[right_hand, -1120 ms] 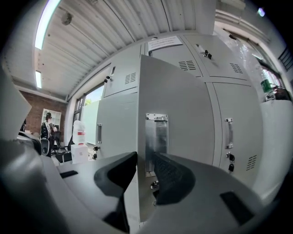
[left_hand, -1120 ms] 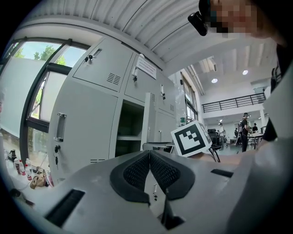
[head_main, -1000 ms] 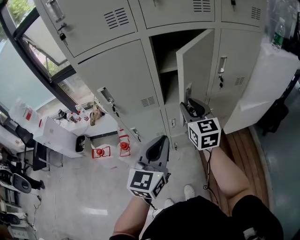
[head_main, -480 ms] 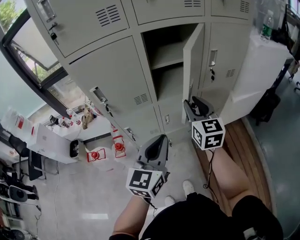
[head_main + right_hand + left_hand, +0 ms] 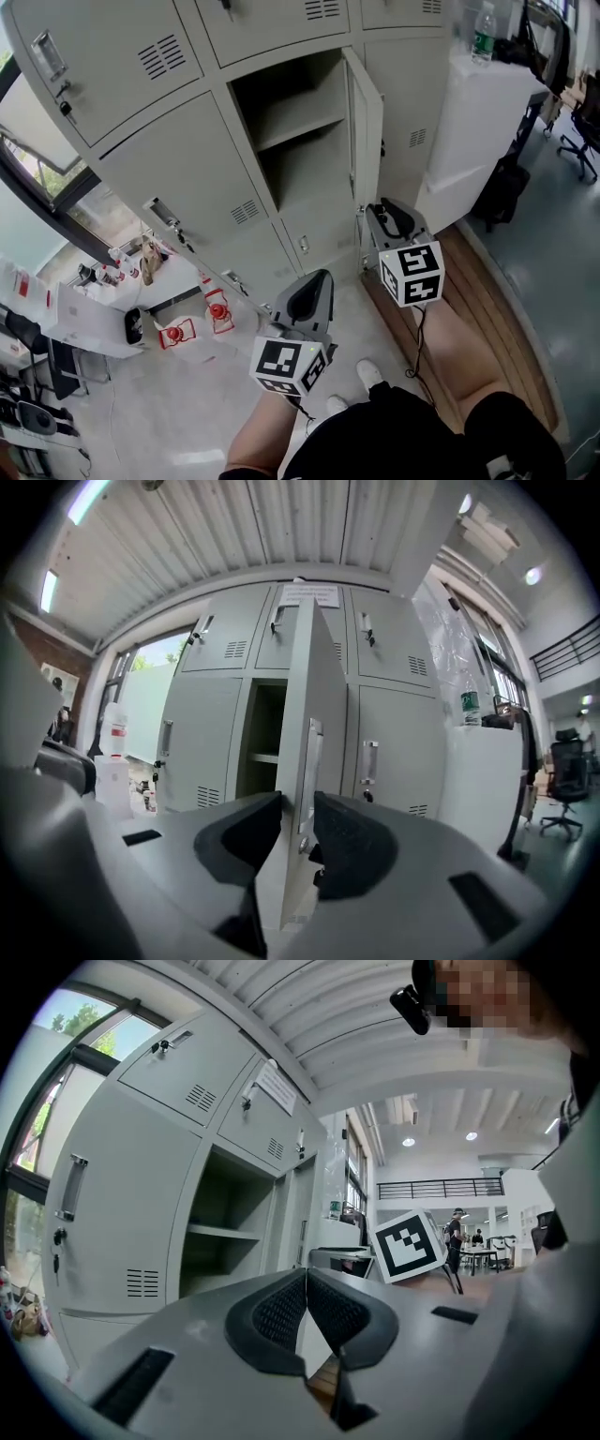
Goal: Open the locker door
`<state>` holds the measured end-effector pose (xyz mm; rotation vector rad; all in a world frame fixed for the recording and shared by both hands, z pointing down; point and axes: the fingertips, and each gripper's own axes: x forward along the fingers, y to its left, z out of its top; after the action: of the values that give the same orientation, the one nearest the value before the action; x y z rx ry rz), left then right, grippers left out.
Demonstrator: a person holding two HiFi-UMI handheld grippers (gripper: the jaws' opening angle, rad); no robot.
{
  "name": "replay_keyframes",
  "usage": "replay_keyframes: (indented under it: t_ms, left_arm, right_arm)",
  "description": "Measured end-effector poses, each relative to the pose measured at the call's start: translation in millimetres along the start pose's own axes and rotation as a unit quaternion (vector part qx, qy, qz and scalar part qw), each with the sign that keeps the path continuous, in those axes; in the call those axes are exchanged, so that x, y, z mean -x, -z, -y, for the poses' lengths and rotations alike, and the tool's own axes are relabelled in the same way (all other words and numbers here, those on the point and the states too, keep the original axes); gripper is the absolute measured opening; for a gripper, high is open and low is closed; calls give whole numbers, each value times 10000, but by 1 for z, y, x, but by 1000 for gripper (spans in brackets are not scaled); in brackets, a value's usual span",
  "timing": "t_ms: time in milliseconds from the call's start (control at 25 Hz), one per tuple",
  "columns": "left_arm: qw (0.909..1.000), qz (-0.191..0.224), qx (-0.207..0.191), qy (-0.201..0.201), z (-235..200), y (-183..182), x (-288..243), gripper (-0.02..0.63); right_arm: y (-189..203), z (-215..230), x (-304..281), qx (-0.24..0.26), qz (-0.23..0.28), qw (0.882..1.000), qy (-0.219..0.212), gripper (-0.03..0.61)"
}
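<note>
Door (image 5: pixel 367 122) has swung further out. It was angled across the opening and is now about square to the locker front, edge-on straight ahead of the right hand-held gripper (image 5: pixel 375 212). Its jaws have just been closing, with door edge and handle between them. More shelf (image 5: pixel 298 120) shows to that gripper's left.

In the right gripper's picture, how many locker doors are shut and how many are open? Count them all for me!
shut locker doors: 5
open locker door: 1
total: 6
</note>
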<state>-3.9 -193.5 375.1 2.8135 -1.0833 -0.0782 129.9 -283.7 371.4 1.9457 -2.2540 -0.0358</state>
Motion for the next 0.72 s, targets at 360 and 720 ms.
replay_keyframes:
  t_ms: [360, 720]
  left_arm:
    - [9994, -39, -44, 344, 28, 1, -19, 17]
    - [9989, -63, -75, 455, 41, 0, -32, 17]
  right_arm:
    - [8, 51, 20, -134, -94, 9986, 493, 155]
    - [14, 94, 27, -278, -164, 9961, 823, 143]
